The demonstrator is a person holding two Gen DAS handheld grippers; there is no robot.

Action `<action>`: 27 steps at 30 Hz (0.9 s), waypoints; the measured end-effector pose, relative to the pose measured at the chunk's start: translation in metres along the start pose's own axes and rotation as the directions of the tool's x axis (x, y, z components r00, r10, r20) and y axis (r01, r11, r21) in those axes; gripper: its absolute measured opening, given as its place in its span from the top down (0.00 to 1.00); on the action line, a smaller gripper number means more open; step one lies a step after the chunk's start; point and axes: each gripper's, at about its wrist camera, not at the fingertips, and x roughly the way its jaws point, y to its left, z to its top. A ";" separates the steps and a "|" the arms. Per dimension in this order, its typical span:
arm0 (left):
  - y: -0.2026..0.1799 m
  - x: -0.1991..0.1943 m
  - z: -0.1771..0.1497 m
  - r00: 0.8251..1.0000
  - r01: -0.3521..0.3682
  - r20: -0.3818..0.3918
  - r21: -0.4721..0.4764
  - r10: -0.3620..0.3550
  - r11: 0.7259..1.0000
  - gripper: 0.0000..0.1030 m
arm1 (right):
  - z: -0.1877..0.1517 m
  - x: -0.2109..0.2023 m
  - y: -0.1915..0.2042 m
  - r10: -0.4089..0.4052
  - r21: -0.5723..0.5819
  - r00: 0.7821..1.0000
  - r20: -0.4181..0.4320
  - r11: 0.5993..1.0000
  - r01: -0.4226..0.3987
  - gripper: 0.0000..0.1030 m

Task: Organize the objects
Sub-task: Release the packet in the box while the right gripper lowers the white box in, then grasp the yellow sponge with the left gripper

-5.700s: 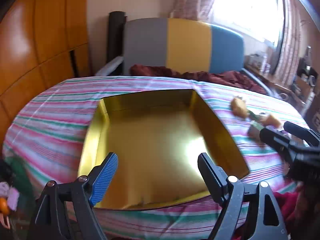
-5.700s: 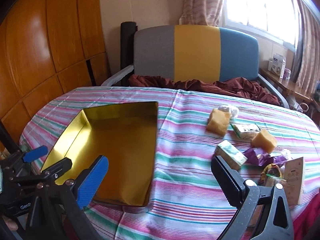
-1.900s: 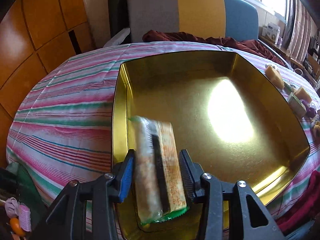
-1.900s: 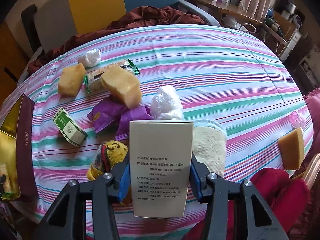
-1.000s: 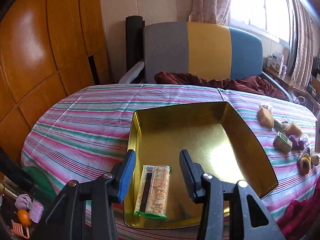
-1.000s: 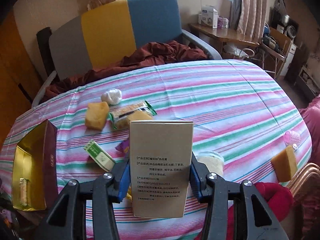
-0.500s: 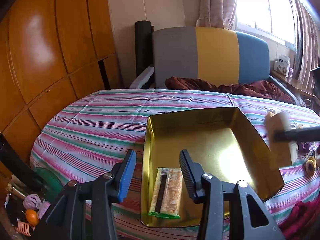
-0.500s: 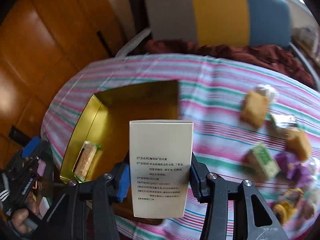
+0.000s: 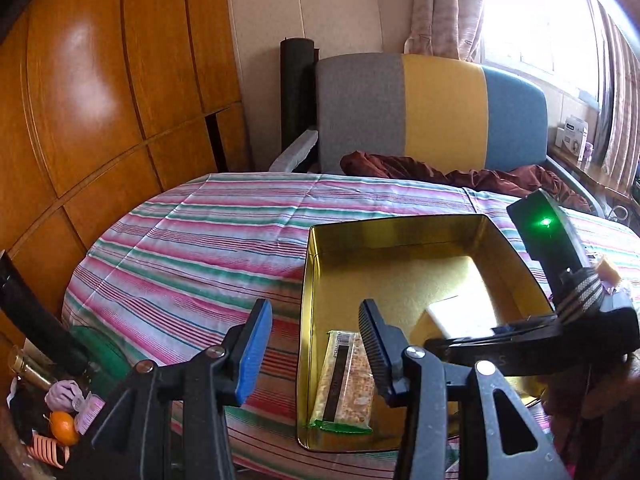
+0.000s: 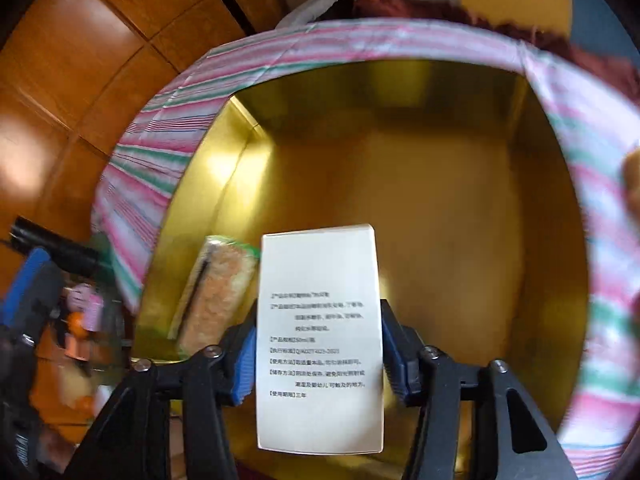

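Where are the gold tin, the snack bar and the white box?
tin (image 9: 400, 228): left wrist view, far wall.
snack bar (image 9: 346, 380): left wrist view, wrapper middle.
white box (image 10: 320, 336): right wrist view, printed face.

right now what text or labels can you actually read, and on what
White carton in the right gripper: several lines of black Chinese print; only "三年" on the last line reads with some confidence, the rest is too blurred.
Snack bar wrapper in the gold tin: a dark strip with tiny print, too small to read.
White box on the windowsill: label unreadable.
Nothing else legible.
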 end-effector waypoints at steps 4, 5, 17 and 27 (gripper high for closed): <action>0.003 0.002 -0.001 1.000 -0.002 -0.004 -0.008 0.002 1.000 0.56 | -0.005 0.009 -0.006 0.120 0.081 0.992 -0.025 0.990 -0.117 0.26; 0.004 0.003 -0.001 1.000 -0.001 -0.006 -0.011 0.001 1.000 0.56 | -0.006 0.008 -0.006 0.112 0.075 0.993 -0.021 0.991 -0.110 0.26; 0.009 0.022 -0.014 0.993 0.064 -0.096 -0.094 -0.073 0.993 0.56 | -0.042 -0.073 -0.031 -0.149 -0.066 0.964 0.222 0.984 0.167 0.01; -0.041 0.024 0.007 0.967 0.220 -0.126 -0.012 -0.220 0.975 0.56 | -0.070 -0.144 -0.124 -0.296 0.140 0.903 0.311 0.954 0.264 0.00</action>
